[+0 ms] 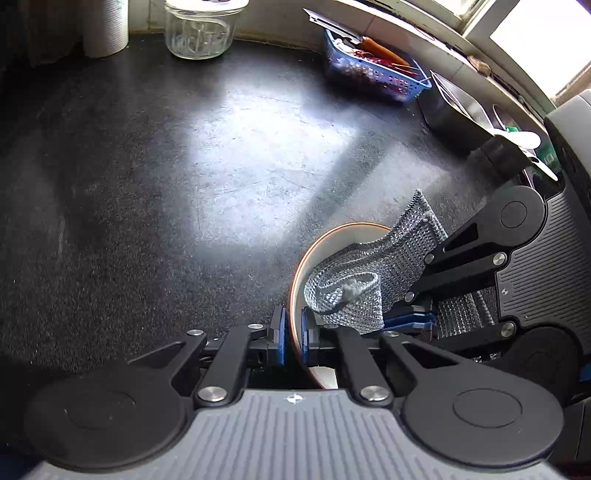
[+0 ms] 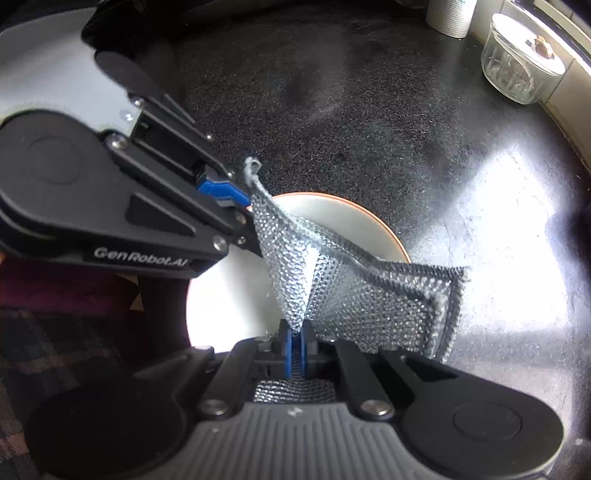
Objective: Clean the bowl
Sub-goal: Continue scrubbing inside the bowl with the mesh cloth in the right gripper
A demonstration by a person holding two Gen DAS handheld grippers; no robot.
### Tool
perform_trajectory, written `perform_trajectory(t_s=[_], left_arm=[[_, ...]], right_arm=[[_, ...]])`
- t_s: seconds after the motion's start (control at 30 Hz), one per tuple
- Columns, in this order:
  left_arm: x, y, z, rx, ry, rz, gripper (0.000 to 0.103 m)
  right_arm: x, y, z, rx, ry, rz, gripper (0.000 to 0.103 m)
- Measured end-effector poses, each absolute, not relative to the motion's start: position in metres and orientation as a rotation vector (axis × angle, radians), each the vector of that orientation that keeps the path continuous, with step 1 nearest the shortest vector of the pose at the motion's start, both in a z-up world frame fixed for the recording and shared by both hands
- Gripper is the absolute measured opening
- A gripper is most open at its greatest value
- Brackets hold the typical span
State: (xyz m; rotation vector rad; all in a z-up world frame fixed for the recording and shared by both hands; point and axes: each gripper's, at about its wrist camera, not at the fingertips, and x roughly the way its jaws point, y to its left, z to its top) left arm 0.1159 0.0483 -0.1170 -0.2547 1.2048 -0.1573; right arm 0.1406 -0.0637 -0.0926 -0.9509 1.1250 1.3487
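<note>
Two claws meet at the bowl (image 1: pixel 332 240) on the counter (image 1: pixel 184 184): left claw (image 1: pixel 293 341) clamps its near rim, while right claw (image 2: pixel 295 350) pinches the mesh cloth (image 2: pixel 351 295), draped just ahead into the bowl.

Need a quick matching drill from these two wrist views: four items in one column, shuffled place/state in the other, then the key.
Items:
1. left gripper
2. right gripper
3. glass jar
4. blue basket

States:
A. at the counter's back edge, beside a white roll
B. shut on the silver mesh scrubbing cloth
C. under the window ledge, holding orange and red items
D. shut on the rim of the white bowl

Pairs: 1-D, 2-B, 3-A, 4-C
</note>
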Motion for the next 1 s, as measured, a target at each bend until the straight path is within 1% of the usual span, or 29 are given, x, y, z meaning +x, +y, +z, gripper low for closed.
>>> perform_trajectory(t_s=[0.23,0.33,0.5,0.6,0.73,1.0], left_arm=[[0.137,0.044,-0.116,-0.132,1.231,-0.291,0.007],[0.136,0.043,-0.115,-0.122,1.200,-0.297,0.007],[0.128,0.051,-0.118,-0.260,1.146,-0.194,0.005],[0.121,0.054,-0.120,-0.329,1.113,-0.095,0.005],[0.107,0.058,-0.121,-0.436,1.083,0.011,0.005],[0.097,0.054,-0.120,-0.464,1.075,0.055,0.005]], right_arm=[[0.131,-0.060,-0.086,-1.054,1.110,1.355,0.005],[0.141,-0.057,-0.086,-1.033,1.133,1.337,0.004],[0.160,-0.060,-0.088,-0.928,1.163,1.274,0.003],[0.177,-0.065,-0.087,-0.800,1.194,1.225,0.003],[0.180,-0.074,-0.083,-0.696,1.233,1.207,0.004],[0.170,-0.082,-0.093,-0.503,1.317,1.266,0.006]])
